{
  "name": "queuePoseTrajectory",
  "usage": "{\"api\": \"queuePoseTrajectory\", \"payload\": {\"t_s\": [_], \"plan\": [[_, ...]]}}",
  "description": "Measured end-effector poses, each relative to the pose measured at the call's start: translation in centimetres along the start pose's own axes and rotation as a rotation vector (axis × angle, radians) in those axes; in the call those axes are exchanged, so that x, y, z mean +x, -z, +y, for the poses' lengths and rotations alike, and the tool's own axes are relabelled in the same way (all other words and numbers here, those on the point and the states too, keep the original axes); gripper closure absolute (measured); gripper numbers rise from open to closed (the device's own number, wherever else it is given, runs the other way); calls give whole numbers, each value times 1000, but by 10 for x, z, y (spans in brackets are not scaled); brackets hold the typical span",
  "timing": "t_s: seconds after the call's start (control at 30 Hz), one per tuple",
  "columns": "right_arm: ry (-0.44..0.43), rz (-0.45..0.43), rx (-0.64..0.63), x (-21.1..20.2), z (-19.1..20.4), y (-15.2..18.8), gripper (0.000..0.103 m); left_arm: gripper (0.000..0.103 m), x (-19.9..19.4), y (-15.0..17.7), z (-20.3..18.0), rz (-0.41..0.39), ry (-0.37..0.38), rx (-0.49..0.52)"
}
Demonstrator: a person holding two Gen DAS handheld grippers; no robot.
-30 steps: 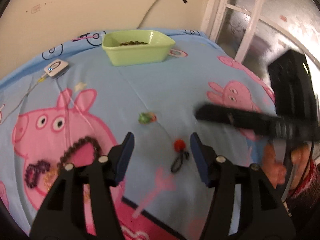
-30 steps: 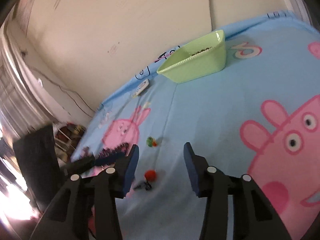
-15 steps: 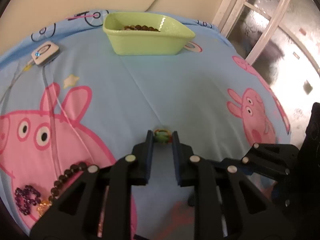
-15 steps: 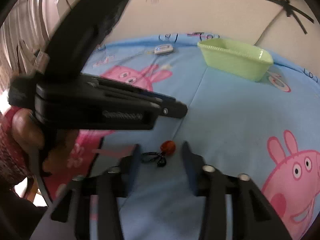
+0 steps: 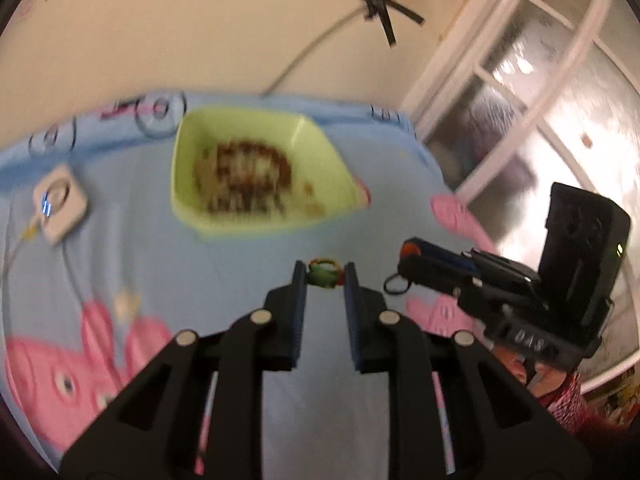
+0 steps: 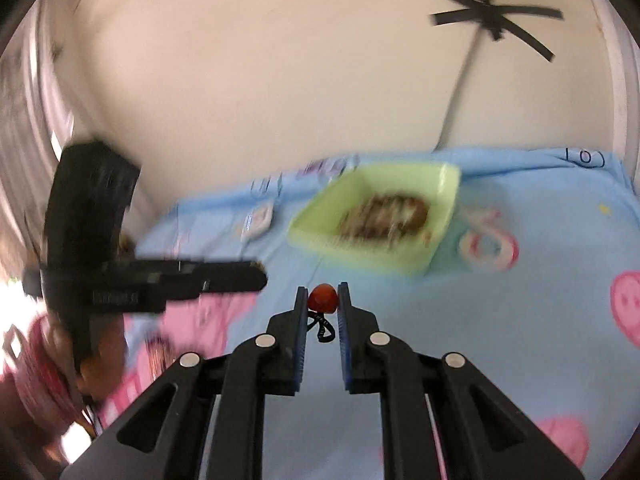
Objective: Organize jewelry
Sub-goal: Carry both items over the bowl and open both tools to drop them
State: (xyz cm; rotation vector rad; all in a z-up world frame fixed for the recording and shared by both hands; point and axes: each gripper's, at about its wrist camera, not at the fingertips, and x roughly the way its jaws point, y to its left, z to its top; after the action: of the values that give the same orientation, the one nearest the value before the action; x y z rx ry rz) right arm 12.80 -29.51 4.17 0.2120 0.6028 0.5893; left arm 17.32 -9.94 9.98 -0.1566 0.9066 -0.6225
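My left gripper (image 5: 325,276) is shut on a small green ring (image 5: 325,273), held above the blue cartoon bedsheet (image 5: 248,280). My right gripper (image 6: 323,299) is shut on a red bead earring (image 6: 322,298), whose black loop (image 6: 325,330) dangles between the fingers. In the left wrist view the right gripper (image 5: 408,258) shows at the right with the red bead at its tip. A light green tray (image 5: 338,178) with brown beads inside lies ahead of both grippers, near the wall. The left gripper's fingers (image 6: 224,278) cross the left of the right wrist view.
A white square device (image 5: 60,202) with a cable lies left of the tray (image 6: 444,200). A cream wall with a taped cable stands behind the bed. A white-framed glass door (image 5: 560,92) is at the right. A person's hand in a red patterned sleeve (image 5: 560,400) holds the right gripper.
Both grippers closed on their pieces and lifted them off the sheet. Both have moved toward the green tray, which now looks larger and closer.
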Motion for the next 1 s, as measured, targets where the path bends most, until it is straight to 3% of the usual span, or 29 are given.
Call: {"api": "queuePoseTrajectory", "payload": {"t_s": [0.1, 0.27, 0.37, 0.43, 0.5, 0.63, 0.73, 0.87, 1.0], "plan": [[-29, -14, 115, 23, -37, -39, 103, 86, 18, -39, 15, -13, -11, -61], [-29, 39, 184, 72, -68, -69, 103, 86, 65, -79, 39, 15, 5, -170], [43, 53, 139, 98, -72, -75, 103, 84, 91, -88, 48, 36, -19, -196], [113, 38, 78, 105, -71, -77, 103, 66, 103, -87, 57, 48, -39, -250], [156, 20, 22, 108, -67, -79, 93, 66, 103, -85, 64, 39, -26, -289], [153, -33, 34, 93, -62, -71, 91, 66, 81, -77, 60, 13, -42, -257], [111, -71, 91, 75, -54, -58, 91, 66, 49, -62, 56, -16, -9, -252], [36, -85, 184, 51, -33, -22, 91, 66, -8, -21, 46, -61, -16, -181], [-61, -20, 222, 45, 1, 25, 91, 66, -70, 36, 64, -121, -43, -179]]}}
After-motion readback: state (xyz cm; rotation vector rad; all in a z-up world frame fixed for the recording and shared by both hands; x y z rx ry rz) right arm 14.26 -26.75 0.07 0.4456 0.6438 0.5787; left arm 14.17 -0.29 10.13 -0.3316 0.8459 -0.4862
